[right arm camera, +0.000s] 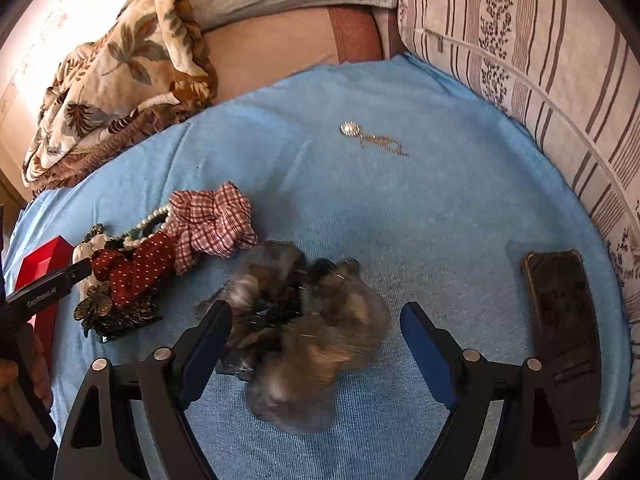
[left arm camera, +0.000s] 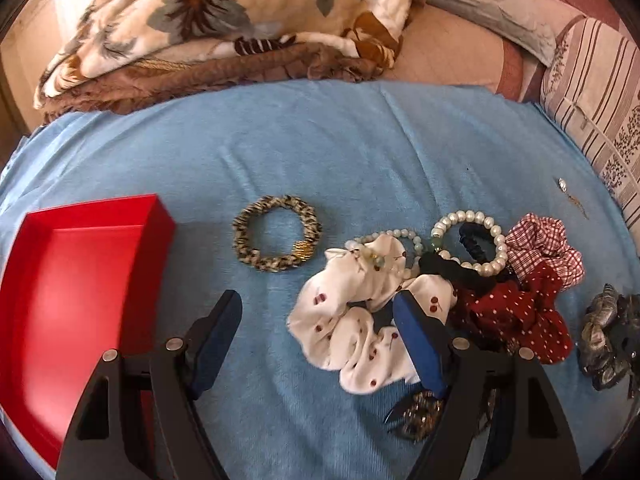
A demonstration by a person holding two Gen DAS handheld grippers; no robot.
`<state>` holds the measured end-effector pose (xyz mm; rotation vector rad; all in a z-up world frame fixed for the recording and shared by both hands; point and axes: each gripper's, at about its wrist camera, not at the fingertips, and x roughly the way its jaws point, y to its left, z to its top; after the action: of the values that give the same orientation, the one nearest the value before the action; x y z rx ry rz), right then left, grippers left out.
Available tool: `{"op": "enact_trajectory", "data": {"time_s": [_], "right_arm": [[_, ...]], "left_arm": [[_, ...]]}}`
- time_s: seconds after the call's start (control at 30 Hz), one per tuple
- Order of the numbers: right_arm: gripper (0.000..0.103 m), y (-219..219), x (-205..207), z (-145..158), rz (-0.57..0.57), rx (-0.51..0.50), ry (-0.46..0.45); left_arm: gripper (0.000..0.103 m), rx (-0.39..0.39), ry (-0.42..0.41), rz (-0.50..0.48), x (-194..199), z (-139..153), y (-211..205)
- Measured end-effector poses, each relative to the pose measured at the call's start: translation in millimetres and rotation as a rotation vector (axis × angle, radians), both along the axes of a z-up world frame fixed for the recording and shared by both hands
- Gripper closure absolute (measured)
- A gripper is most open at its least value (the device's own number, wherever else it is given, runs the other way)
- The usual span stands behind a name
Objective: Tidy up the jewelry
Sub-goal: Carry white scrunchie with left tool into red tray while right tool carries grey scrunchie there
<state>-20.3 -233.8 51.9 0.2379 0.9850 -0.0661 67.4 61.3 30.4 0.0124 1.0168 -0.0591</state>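
Both wide open, the left claw (left arm camera: pixel 318 328) hovers beside the red box (left arm camera: pixel 80 280) over a white scrunchie (left arm camera: pixel 352 328), while the right claw (right arm camera: pixel 316 326) straddles a grey scrunchie (right arm camera: pixel 304 332), apparently next to grasp.

Left claw (left arm camera: pixel 318 312): fingers spread wide, pointing forward and held low. Right claw (right arm camera: pixel 316 322): fingers likewise spread wide, angled downward, nothing gripped between them.

Black gripper (left arm camera: pixel 318 316) frames, blue-padded jaws, silver rivets.
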Motion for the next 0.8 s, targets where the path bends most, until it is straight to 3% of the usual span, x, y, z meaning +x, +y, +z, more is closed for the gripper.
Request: {"op": "enact_trajectory", "data": {"time_s": [0.03, 0.1, 0.13, 0.17, 0.23, 0.33, 0.53, 0.67, 0.8], "right_arm": [[0.020, 0, 1, -2, 0.002, 0.011, 0.009], [0.030, 1, 3, -4, 0.009, 0.026, 0.017], [0.041, 2, 3, -5, 0.015, 0.034, 0.022], [0.046, 3, 3, -6, 0.023, 0.040, 0.024], [0.068, 6, 1, -5, 0.033, 0.044, 0.014], [0.079, 10, -4, 0, 0.033, 0.040, -0.012], [0.086, 22, -24, 19, 0.047, 0.022, -0.110], [0.086, 33, -40, 42, 0.072, 0.016, -0.190], [0.086, 55, -54, 63, 0.110, 0.080, -0.223]], "left_arm": [[0.031, -0.005, 0.010, -0.002, 2, -3, -1], [0.060, -0.022, 0.043, -0.014, 3, -9, -2], [0.084, -0.038, 0.069, -0.022, 4, -12, -2], [0.091, -0.053, 0.083, -0.025, 3, -13, -1], [0.094, -0.058, 0.065, -0.029, -4, -8, -2], [0.094, -0.075, 0.031, -0.031, -22, 7, 1], [0.094, -0.170, -0.078, -0.035, -79, 68, 36], [0.094, -0.206, -0.136, 0.001, -107, 106, 83], [0.094, -0.220, -0.174, 0.066, -113, 121, 134]]}}
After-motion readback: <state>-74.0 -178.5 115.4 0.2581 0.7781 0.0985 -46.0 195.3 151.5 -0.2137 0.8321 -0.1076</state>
